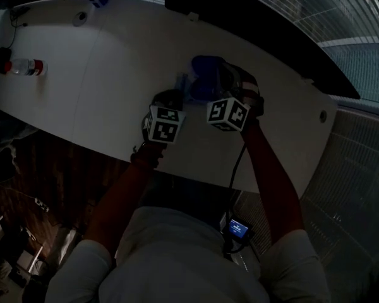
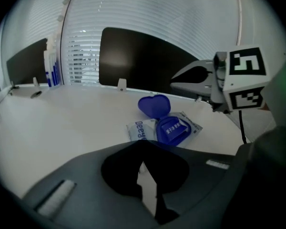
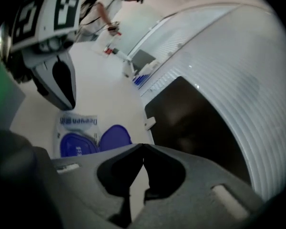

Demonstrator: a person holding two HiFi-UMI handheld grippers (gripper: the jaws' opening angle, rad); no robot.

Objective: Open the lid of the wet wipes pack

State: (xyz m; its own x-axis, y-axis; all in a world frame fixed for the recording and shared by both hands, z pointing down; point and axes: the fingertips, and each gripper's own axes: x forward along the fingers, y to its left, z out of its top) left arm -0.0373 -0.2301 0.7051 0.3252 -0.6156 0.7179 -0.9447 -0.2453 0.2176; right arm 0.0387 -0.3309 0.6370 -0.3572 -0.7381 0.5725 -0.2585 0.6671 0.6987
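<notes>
The wet wipes pack lies flat on the white table, pale wrapper with blue print. Its blue lid stands flipped up behind the blue opening frame. In the right gripper view the pack and its open lid lie just beyond my jaws. My left gripper is shut, holds nothing, and sits a short way before the pack. My right gripper is likewise shut and holds nothing. In the dim head view both grippers, left and right, hover at the blue pack.
A dark panel stands along the table's far edge before window blinds. A bottle with a red label lies at the table's left end. Blue-and-white containers stand in the far left corner. A person stands far off.
</notes>
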